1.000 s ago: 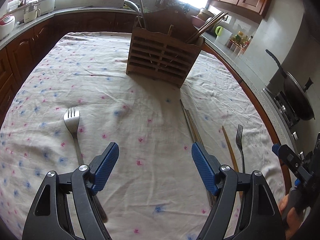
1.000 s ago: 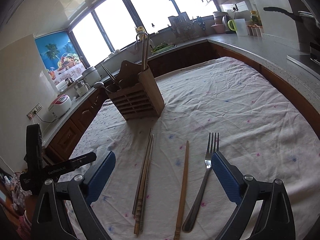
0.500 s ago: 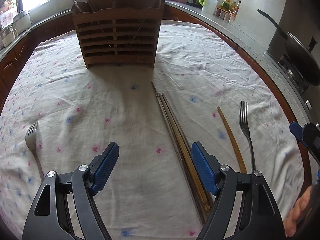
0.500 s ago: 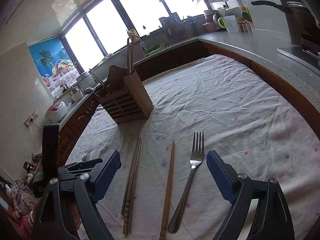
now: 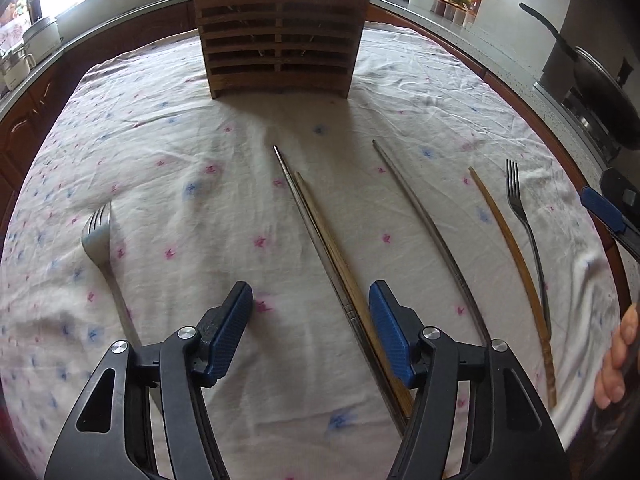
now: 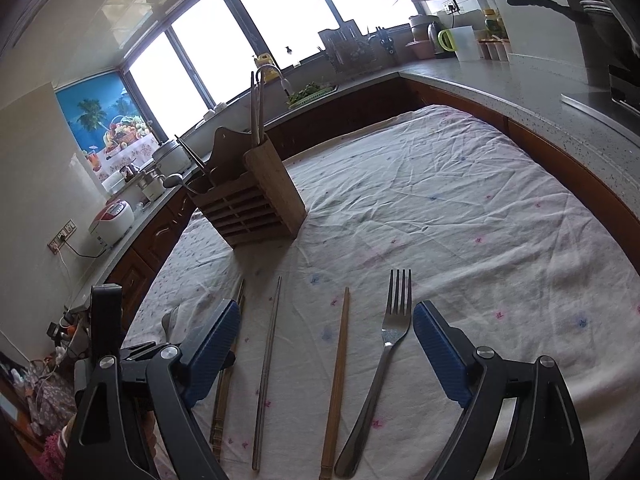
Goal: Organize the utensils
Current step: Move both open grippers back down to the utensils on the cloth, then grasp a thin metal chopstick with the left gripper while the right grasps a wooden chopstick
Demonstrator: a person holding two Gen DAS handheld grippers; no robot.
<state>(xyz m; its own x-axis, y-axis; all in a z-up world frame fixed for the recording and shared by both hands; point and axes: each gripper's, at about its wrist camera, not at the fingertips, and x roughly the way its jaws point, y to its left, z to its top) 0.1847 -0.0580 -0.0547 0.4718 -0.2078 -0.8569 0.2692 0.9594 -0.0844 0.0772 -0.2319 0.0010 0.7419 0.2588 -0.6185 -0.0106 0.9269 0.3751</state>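
A wooden slatted utensil holder stands at the far middle of the cloth-covered table; it also shows in the right wrist view with utensils in it. A metal and a wooden chopstick lie together between the jaws of my open left gripper. A single metal chopstick, a wooden chopstick and a fork lie to the right. Another fork lies at the left. My open right gripper hovers over the wooden chopstick, the metal chopstick and the fork.
The table wears a white flowered cloth. A counter runs around the back and right with a kettle, jars, a pan on a stove and a rice cooker. Dark wood cabinets stand below.
The left gripper has swung right and closer to the table, now over the chopstick pair. One metal chopstick now lies apart from the pair. The right gripper has moved lower over the fork and chopsticks.
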